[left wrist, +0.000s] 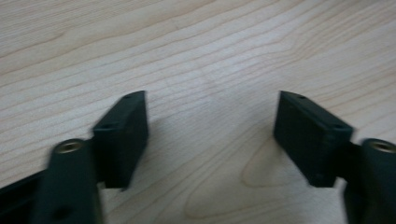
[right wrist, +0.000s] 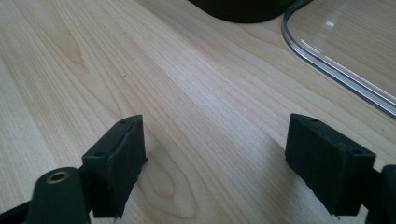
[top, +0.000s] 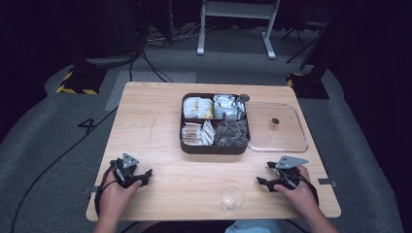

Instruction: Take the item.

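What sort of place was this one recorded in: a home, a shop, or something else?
Most likely a lab or studio set up for recording. A lone wooden table stands on grey carpet with cables trailing across it, hazard-striped stand bases sit at the dark edges, and a white desk frame stands behind.

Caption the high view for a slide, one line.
Both tools, left and right, rest open on the wooden table before a divided snack tray, clear lid and glass cup.
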Demonstrator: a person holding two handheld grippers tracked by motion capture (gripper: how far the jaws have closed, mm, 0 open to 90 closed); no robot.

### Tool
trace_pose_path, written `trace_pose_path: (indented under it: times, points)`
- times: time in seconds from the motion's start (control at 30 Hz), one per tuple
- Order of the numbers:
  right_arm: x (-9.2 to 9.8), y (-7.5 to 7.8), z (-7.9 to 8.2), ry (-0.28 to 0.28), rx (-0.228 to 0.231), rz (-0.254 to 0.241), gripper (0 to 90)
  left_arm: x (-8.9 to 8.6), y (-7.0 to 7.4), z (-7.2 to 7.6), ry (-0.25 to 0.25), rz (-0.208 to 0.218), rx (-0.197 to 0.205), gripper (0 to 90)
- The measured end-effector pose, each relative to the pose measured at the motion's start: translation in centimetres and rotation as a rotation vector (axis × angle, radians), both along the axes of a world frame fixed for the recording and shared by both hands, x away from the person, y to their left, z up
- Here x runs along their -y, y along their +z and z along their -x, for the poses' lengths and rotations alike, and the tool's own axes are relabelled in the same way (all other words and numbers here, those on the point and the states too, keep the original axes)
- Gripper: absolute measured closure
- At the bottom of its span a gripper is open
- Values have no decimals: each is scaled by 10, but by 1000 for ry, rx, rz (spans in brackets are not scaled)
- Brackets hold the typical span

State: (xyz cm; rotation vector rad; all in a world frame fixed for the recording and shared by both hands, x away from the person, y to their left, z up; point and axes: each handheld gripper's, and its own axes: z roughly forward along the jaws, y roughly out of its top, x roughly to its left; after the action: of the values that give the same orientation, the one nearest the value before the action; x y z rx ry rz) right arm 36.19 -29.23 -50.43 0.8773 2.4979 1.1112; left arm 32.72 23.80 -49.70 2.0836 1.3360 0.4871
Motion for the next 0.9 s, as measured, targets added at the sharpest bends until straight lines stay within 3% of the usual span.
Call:
trace_pose_path:
  times: [0.43, 0.47, 0.53, 0.77, 0.9]
  points:
    - [4, 0, -2, 27, 5, -2, 231, 14, 25, -8, -42, 19, 6, 317]
    - [4, 0, -2, 27, 5, -2, 231, 17, 32, -10, -49, 55, 17, 320]
    - [4, 0, -2, 27, 5, -2, 231, 19, 35, -12, -55, 69, 29, 322]
    - [5, 0, -2, 29, 3, -3, 231, 32, 54, -27, -85, 61, 56, 337]
    - [5, 0, -2, 27, 4, -2, 232, 39, 67, -39, -85, 80, 82, 336]
